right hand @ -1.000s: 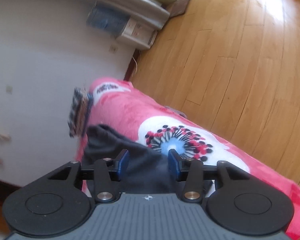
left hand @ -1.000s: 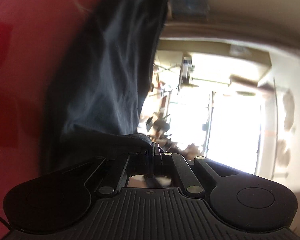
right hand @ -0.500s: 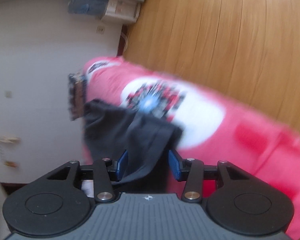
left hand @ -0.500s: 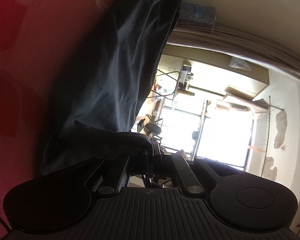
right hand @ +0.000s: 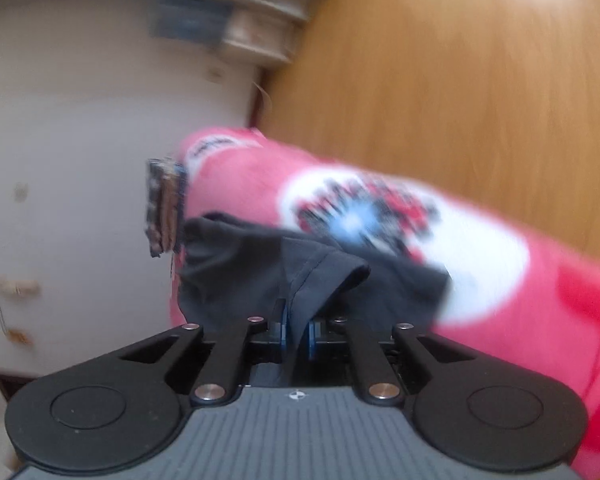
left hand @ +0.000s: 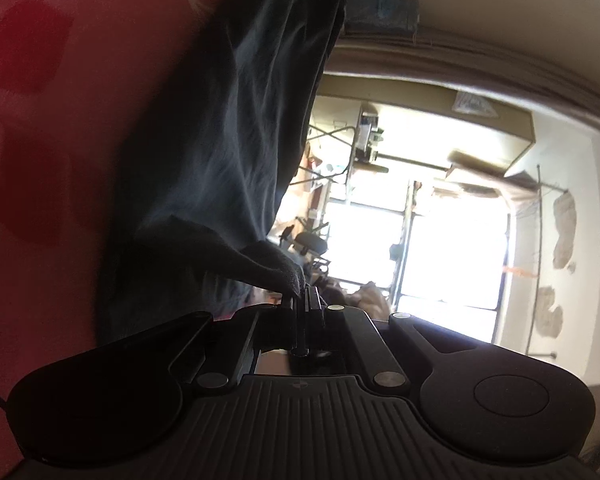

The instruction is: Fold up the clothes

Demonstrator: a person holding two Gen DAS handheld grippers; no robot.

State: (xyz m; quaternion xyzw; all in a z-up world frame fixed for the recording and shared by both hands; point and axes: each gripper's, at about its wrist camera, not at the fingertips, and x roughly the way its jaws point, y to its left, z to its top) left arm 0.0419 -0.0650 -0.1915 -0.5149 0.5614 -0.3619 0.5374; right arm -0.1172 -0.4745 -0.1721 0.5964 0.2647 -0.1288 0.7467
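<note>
A dark garment [left hand: 236, 128] stretches away from my left gripper [left hand: 303, 298], which is shut on a corner of it. The cloth lies against a pink blanket [left hand: 60, 160] on the left of that view. In the right wrist view the same dark garment [right hand: 260, 264] rests on the pink flowered blanket [right hand: 480, 248]. My right gripper [right hand: 296, 326] is closing on a hemmed edge of it, and the blue pads [right hand: 283, 326] pinch a fold of cloth between them. That view is blurred by motion.
A wooden floor [right hand: 460, 80] lies beyond the blanket. A white wall [right hand: 80, 120] with a patterned cloth item [right hand: 164, 208] at the blanket's far end stands on the left. The left wrist view looks toward a bright doorway [left hand: 440, 240] with cluttered furniture.
The right gripper's jaws have gone from wide apart around the garment's edge to nearly together on it. The left gripper has kept its grip, with the cloth hanging much as before.
</note>
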